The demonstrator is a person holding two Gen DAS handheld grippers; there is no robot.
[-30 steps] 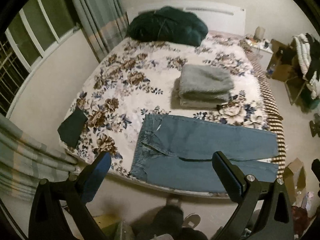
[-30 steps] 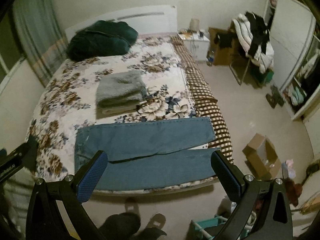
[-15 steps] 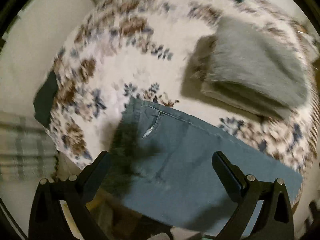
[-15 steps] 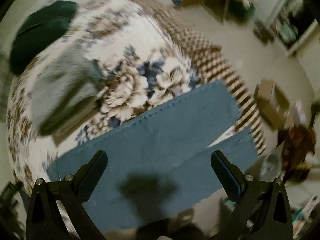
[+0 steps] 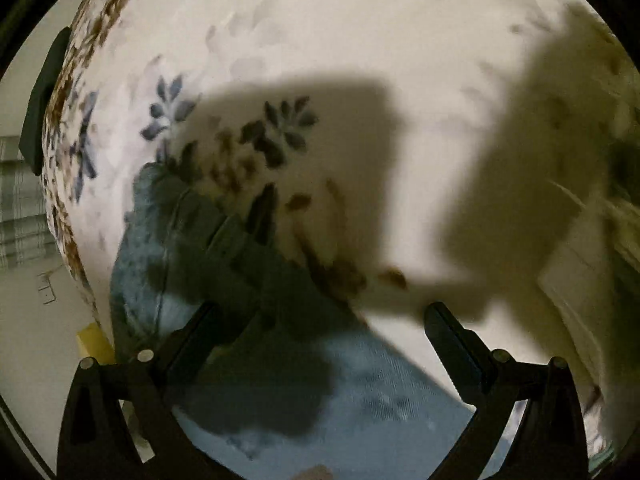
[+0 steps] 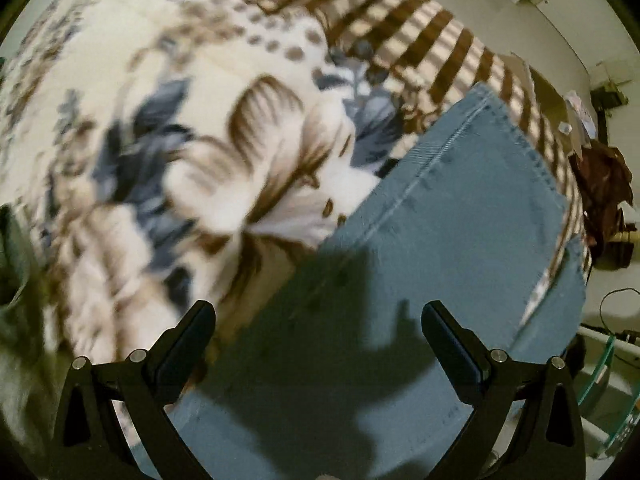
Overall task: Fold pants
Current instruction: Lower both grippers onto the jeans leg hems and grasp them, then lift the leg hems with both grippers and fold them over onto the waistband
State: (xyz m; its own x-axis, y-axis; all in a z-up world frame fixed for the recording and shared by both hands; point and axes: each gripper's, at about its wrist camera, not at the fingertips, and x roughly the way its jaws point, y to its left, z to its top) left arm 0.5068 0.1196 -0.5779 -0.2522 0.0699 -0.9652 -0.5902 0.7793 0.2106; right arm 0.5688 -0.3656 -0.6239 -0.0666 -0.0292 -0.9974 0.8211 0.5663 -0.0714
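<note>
While both grippers hang close over the blue jeans spread on a floral bedspread, neither holds anything. Spread wide, the left gripper has the waistband just below its fingers. Equally wide, the right gripper has a leg hem ahead and to its right. Judging by this, the first grasp is pending; each needs an edge between its fingers.

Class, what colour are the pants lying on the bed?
Blue denim pants, clearest in the right wrist view.
</note>
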